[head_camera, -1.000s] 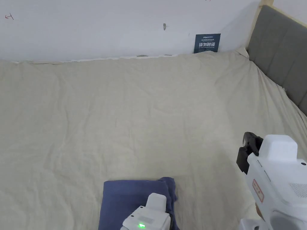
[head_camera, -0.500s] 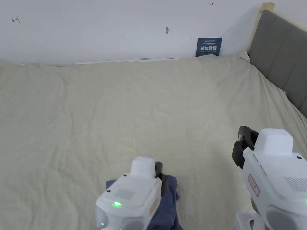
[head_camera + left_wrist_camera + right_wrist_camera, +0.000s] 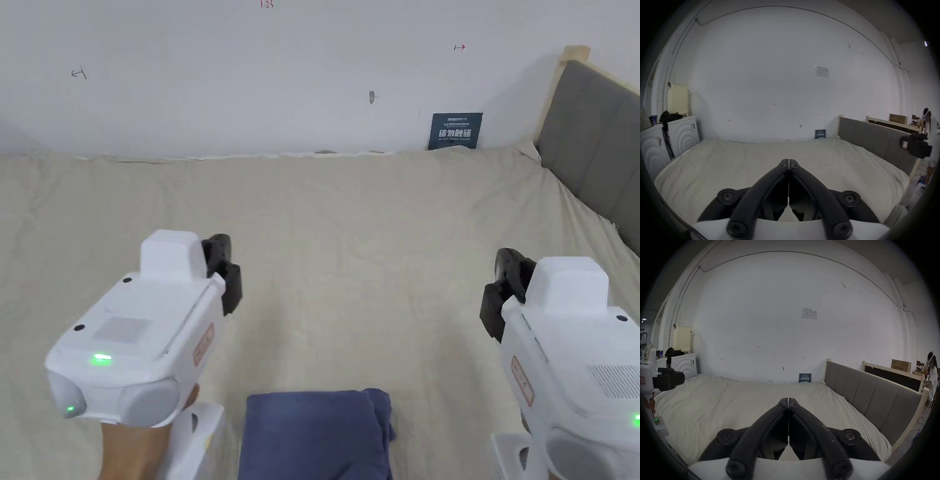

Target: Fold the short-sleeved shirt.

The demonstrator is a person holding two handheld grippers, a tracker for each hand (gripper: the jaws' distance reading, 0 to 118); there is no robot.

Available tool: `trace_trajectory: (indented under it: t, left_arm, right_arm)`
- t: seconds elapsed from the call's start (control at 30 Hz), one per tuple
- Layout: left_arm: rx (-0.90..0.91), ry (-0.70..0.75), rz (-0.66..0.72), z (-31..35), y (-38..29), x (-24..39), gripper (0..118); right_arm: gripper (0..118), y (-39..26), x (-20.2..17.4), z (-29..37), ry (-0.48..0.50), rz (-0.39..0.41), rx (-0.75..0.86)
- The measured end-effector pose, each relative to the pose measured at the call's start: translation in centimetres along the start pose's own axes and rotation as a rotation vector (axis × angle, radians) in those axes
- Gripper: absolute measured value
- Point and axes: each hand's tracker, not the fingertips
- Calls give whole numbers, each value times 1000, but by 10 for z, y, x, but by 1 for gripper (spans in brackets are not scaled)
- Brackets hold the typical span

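Left tongs (image 3: 223, 272) now raised clear of the shirt (image 3: 315, 434), which half a second ago was partly covered by them. Both jaw pairs seen pressed together, nothing held; right tongs (image 3: 505, 292) likewise empty. Shirt lies on the bed (image 3: 350, 250) as a compact folded block, below and between the tongs. Fold judged finished, hands withdrawn.
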Motion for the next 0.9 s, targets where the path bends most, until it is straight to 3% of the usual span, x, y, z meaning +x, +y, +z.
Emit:
trace_trajectory:
  t: [0.37,0.9]
  left_arm:
    - [52,127,47,16,-3,-61,0]
    - [51,156,54,22,-8,-72,0]
  right_arm:
    - [2,11,-19,3,24,43,49]
    - [2,-20,-41,-6,82,26,-9]
